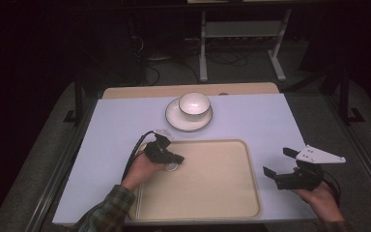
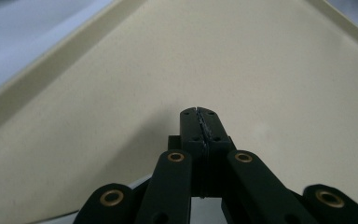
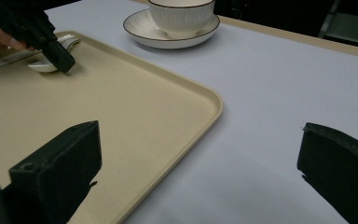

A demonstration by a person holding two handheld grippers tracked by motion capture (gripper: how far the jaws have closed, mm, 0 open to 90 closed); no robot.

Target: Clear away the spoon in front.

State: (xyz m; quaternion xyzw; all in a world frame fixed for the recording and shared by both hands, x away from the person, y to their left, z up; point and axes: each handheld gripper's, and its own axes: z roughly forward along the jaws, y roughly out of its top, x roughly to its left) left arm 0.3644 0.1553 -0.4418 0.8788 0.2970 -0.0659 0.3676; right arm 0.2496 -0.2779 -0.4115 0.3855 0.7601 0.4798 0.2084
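A cream tray [image 1: 212, 183] lies on the pale blue mat. My left gripper [image 1: 179, 158] is low over its near-left part with its jaws pressed together; in the left gripper view [image 2: 199, 112] nothing shows between the tips. A small white spoon [image 1: 172, 167] lies on the tray right under it, and the right gripper view shows the spoon [image 3: 39, 66] beside the left gripper's tip [image 3: 65, 65]. My right gripper [image 1: 278, 162] is held off the tray's right edge above the mat, jaws wide open and empty [image 3: 200, 154].
A white bowl [image 1: 194, 103] sits on a white saucer [image 1: 176, 121] behind the tray, at the mat's far middle. The tray's rim [image 3: 209, 100] runs between my right gripper and the spoon. A metal frame [image 1: 203, 48] stands on the floor beyond the table.
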